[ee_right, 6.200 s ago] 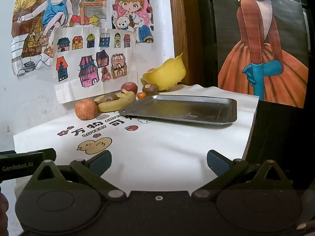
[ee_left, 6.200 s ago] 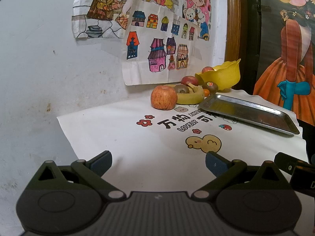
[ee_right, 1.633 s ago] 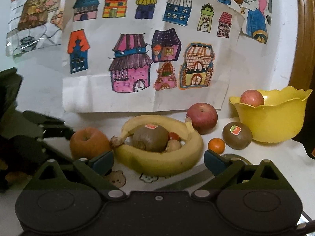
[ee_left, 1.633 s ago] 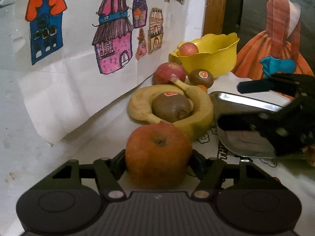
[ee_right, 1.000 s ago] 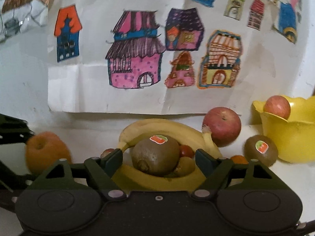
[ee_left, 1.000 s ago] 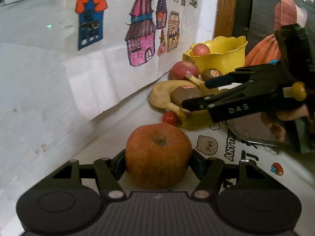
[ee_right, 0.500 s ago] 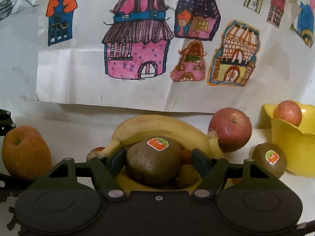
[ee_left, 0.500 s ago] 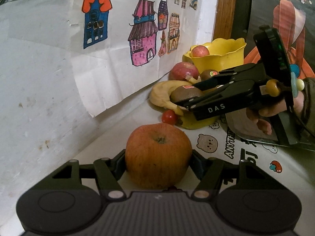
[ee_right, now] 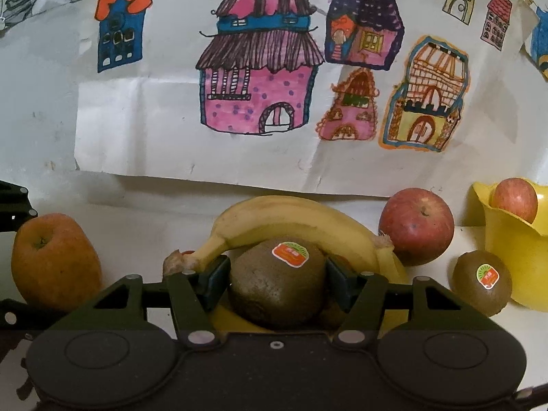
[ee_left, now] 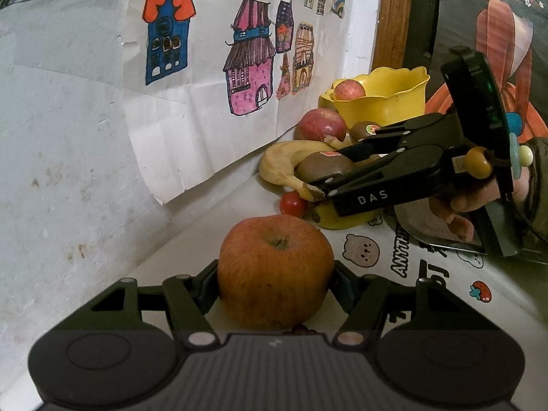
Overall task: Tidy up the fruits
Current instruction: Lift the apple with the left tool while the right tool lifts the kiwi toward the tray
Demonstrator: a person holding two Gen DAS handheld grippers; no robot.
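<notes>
White scuffed wall (ee_left: 68, 171); house drawings (ee_right: 260, 68) taped up; wooden frame (ee_left: 390, 17) right.

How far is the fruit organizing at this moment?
Early stage. One apple already lies in the yellow bowl. The left gripper grips the orange apple; the right gripper grips a kiwi. The bananas, red apple, second kiwi and cherry tomato remain.

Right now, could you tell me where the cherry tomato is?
In the left wrist view, the cherry tomato lies on the cloth beside the banana's tip, beyond the held apple.
</notes>
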